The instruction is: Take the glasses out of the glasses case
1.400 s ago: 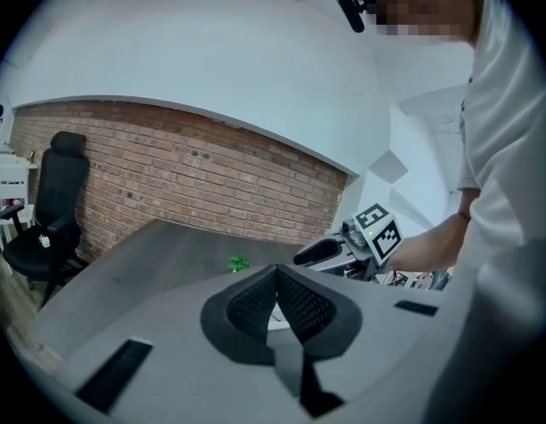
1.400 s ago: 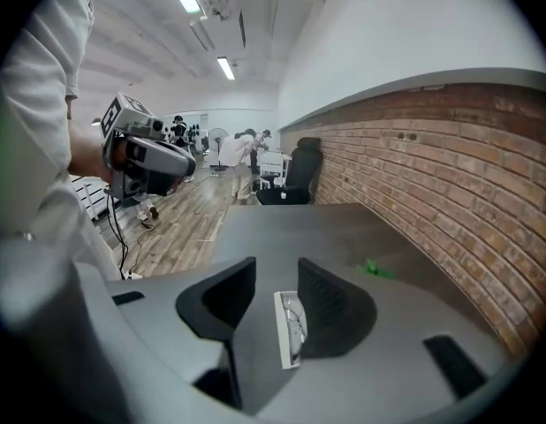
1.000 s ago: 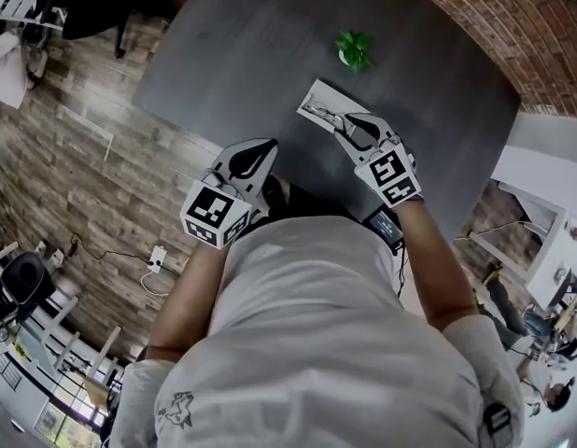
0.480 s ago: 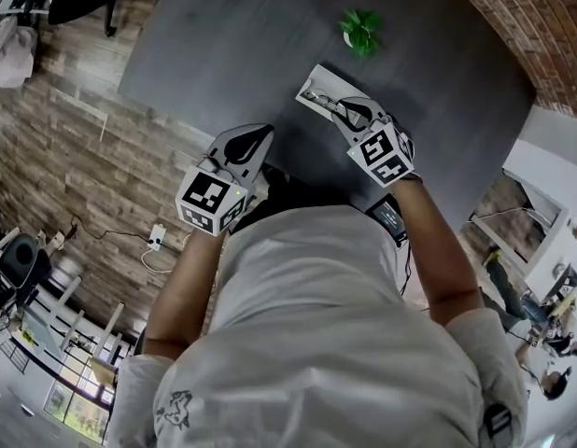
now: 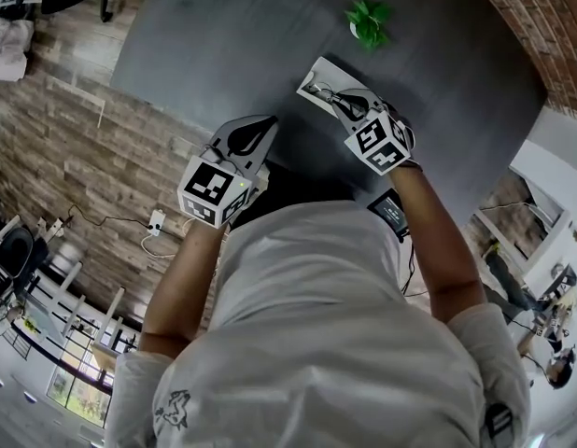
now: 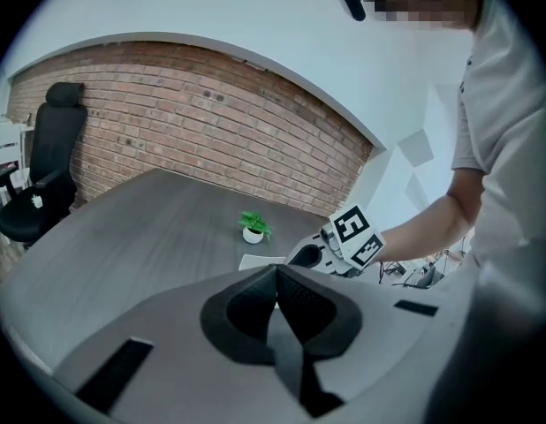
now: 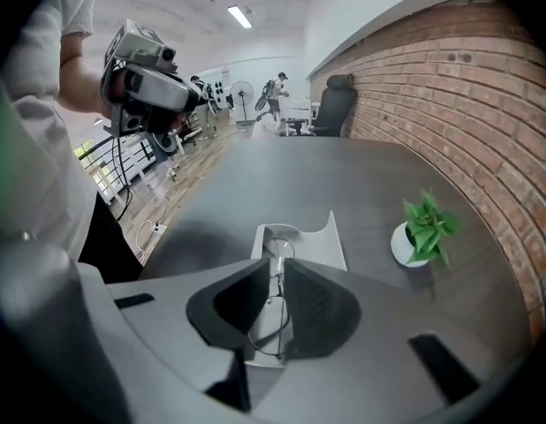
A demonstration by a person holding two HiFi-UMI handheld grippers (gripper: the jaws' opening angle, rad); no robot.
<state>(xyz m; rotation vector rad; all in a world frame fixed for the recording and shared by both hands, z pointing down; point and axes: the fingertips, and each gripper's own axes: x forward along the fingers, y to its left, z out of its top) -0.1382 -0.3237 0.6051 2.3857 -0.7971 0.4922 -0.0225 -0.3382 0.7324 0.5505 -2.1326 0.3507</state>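
Observation:
An open white glasses case lies on the dark table, seen small in the head view. Thin wire-framed glasses rest inside it. My right gripper points steeply down into the case, and its jaws are closing with the middle of the glasses' frame between them; a narrow gap still shows. From above, the right gripper covers the near end of the case. My left gripper is shut and empty, hanging over the table's near edge, left of the case.
A small green plant in a white pot stands just beyond the case. The dark table stretches far to the left. A brick wall runs behind it, and a black office chair stands at its far end. Cables lie on the wood floor.
Both grippers have sunk toward the table. The right one has come down over the case and its jaws have narrowed round the glasses. The left stays shut.

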